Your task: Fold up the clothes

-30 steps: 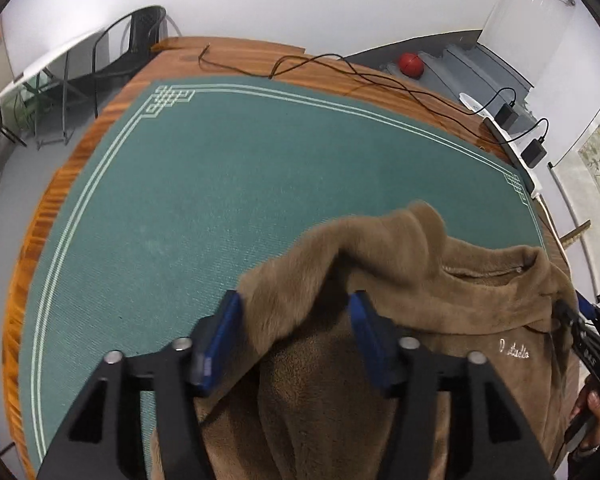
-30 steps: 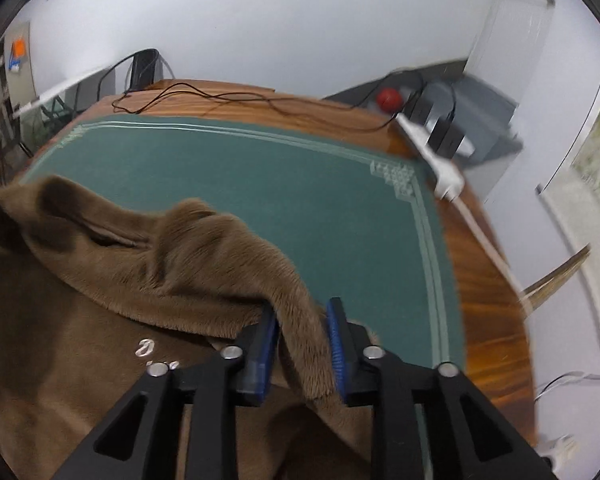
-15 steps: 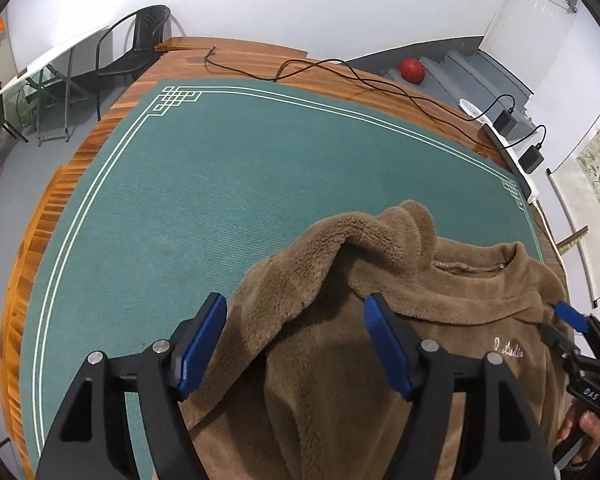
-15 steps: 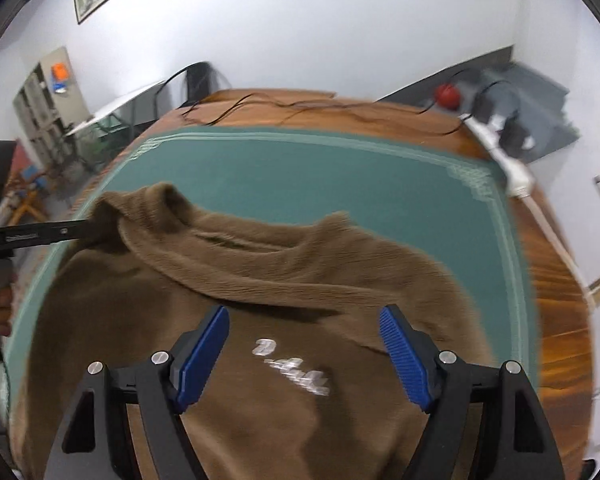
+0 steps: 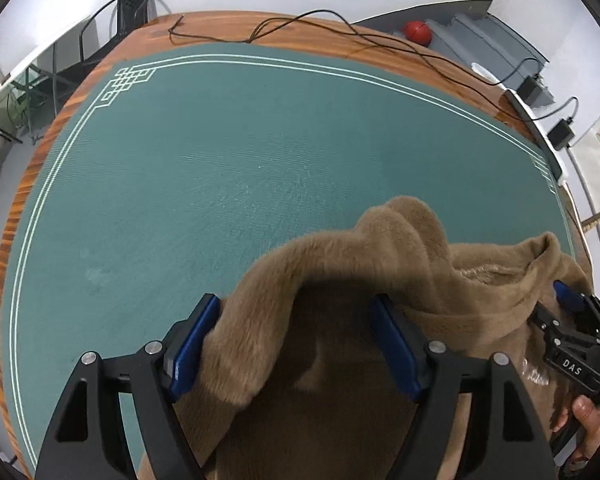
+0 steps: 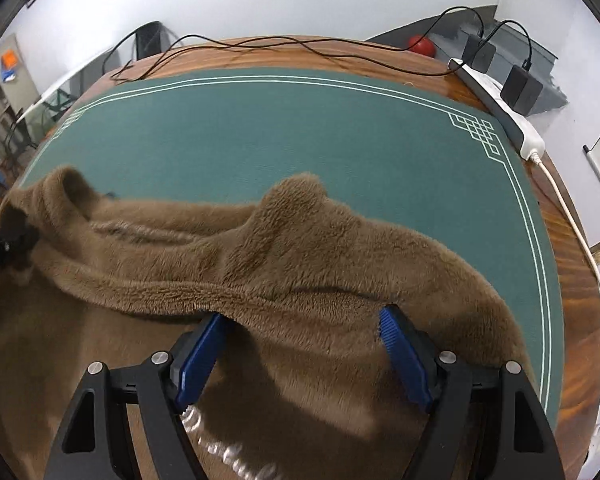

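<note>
A brown fleece sweater (image 5: 400,236) with white embroidered lettering lies at the near side of the green mat (image 5: 220,160), its collar and shoulders bunched into raised folds. My left gripper (image 5: 296,304) is open wide, and a fold of the left shoulder sits between its blue pads. My right gripper (image 6: 302,316) is also open wide, with the sweater (image 6: 300,236) and its right shoulder fold lying across the gap. In the left wrist view the right gripper (image 5: 572,320) shows at the sweater's right edge, held by a hand (image 5: 588,412).
The mat (image 6: 300,128) covers a wooden table (image 6: 576,280). Black cables (image 5: 340,32) run along the far edge. A white power strip (image 6: 500,108) with black chargers lies at the right rim. A chair (image 5: 128,8) and a red ball (image 5: 418,31) stand beyond the table.
One second ago both grippers were closed on sweater folds. Both have since opened wide and let go, and the sweater has dropped onto the mat.
</note>
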Demonstrator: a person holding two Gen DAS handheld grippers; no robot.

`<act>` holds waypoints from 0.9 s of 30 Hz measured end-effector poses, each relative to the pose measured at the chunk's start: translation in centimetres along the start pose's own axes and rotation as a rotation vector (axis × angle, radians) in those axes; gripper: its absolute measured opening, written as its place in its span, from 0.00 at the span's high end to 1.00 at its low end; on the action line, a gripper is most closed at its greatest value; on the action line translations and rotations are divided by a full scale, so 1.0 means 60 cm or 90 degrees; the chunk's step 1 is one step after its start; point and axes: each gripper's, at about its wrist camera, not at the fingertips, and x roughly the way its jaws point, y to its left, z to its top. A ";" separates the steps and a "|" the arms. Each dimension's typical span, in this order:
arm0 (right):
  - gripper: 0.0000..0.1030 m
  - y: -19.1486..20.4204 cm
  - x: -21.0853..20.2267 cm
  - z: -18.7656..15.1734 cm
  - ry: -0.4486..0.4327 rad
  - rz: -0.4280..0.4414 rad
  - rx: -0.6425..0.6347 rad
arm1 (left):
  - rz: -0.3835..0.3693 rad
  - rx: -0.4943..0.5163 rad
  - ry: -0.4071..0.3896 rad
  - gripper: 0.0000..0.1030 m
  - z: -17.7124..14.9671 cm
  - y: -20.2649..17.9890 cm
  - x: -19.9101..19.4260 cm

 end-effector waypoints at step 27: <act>0.20 0.143 -0.234 -0.194 -0.050 0.183 -0.180 | -0.026 -0.057 -0.046 0.22 -0.288 0.182 -0.285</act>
